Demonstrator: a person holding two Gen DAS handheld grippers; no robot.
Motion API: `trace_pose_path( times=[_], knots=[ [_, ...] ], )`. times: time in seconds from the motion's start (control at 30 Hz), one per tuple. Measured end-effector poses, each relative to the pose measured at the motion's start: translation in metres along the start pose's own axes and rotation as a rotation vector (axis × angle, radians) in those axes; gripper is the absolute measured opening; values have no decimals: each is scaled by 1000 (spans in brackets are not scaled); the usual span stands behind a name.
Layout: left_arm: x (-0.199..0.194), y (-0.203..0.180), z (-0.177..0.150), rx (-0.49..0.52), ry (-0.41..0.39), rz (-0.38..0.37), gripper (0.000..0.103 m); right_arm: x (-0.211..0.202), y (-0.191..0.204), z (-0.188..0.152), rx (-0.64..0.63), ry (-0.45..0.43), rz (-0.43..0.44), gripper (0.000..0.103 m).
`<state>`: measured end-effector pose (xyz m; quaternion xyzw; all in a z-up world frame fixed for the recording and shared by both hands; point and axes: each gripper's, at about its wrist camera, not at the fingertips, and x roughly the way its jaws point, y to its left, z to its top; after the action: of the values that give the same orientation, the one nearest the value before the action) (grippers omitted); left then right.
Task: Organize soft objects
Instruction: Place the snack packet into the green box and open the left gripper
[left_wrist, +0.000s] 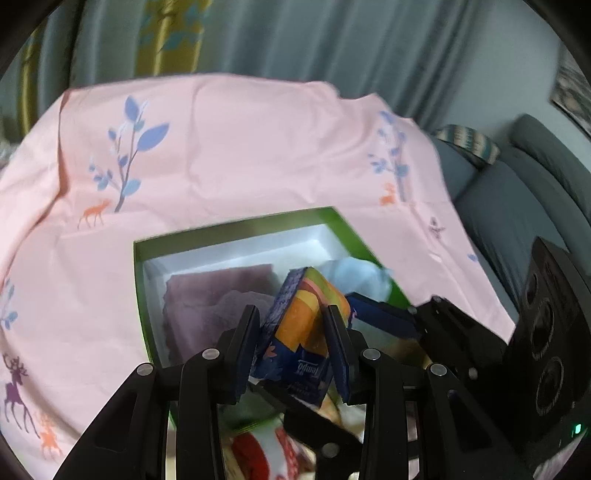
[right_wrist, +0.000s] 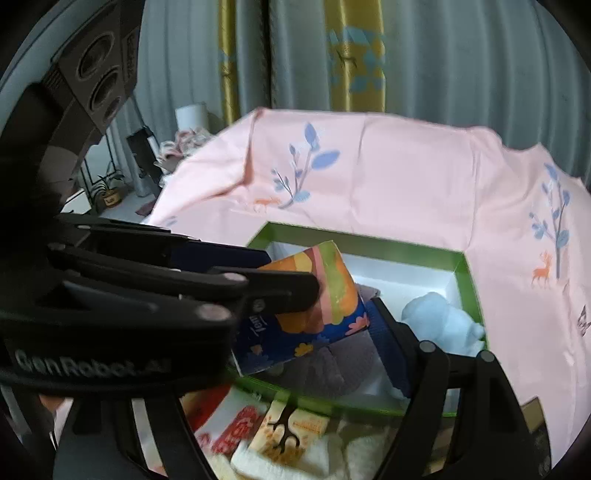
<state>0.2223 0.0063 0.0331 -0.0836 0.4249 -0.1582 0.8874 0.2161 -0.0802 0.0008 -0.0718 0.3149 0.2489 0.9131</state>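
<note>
My left gripper (left_wrist: 295, 332) is shut on a blue and orange Tempo tissue pack (left_wrist: 301, 325) and holds it tilted over the green box (left_wrist: 236, 230). The pack also shows in the right wrist view (right_wrist: 317, 306), clamped by the left gripper (right_wrist: 284, 273). Inside the box lie a purple towel (left_wrist: 214, 295) and a light blue soft item (left_wrist: 360, 275), also seen in the right wrist view (right_wrist: 439, 321). My right gripper's blue finger (right_wrist: 391, 354) reaches over the box's near edge beside the pack; its other finger is hidden behind the left gripper.
The box (right_wrist: 469, 280) sits on a pink cloth with deer and tree prints (left_wrist: 258, 147). Several packets and a white towel (right_wrist: 288, 439) lie in front of the box. A grey sofa (left_wrist: 517, 206) stands to the right, curtains behind.
</note>
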Motion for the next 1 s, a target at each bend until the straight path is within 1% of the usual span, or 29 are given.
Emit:
trace_pose_path(
  times=[0.03, 0.1, 0.17, 0.2, 0.23, 0.33, 0.47, 0.53, 0.6, 0.67, 0.77, 0.83, 0.9, 0.93, 1.0],
  knots=[
    [6, 4, 1, -27, 12, 26, 35, 9, -1, -1, 13, 29, -14, 82],
    [15, 13, 1, -79, 40, 55, 46, 19, -4, -3, 39, 67, -45, 83],
    [18, 21, 0, -120, 48, 70, 84, 19, -6, -8, 47, 72, -68, 83],
    [15, 24, -1, -129, 36, 84, 89, 17, -7, -10, 54, 74, -74, 83],
    [11, 26, -2, -130, 21, 92, 91, 13, -9, -12, 65, 76, -77, 83],
    [-2, 28, -7, -117, 7, 114, 92, 0, -13, -19, 83, 71, -93, 85],
    [-21, 21, -18, -57, -33, 184, 92, -21, -16, -30, 113, 71, -115, 90],
    [-31, 15, -28, -35, -50, 207, 92, -36, -15, -37, 123, 62, -127, 94],
    [-39, 10, -37, -19, -60, 226, 92, -50, -12, -44, 125, 45, -138, 102],
    [-48, 1, -50, 3, -70, 250, 92, -67, -9, -52, 123, 32, -151, 102],
    [-61, -11, -66, 29, -89, 257, 92, -89, -3, -64, 123, 18, -182, 102],
    [-71, -20, -77, 46, -107, 274, 92, -104, 1, -73, 131, 7, -191, 102],
    [-78, -26, -85, 55, -112, 277, 94, -116, 3, -81, 143, 1, -192, 102],
    [-82, -30, -91, 54, -113, 270, 96, -122, 4, -86, 147, 0, -190, 102],
    [-86, -35, -99, 55, -111, 257, 96, -130, 7, -93, 153, -4, -196, 102]
  ],
)
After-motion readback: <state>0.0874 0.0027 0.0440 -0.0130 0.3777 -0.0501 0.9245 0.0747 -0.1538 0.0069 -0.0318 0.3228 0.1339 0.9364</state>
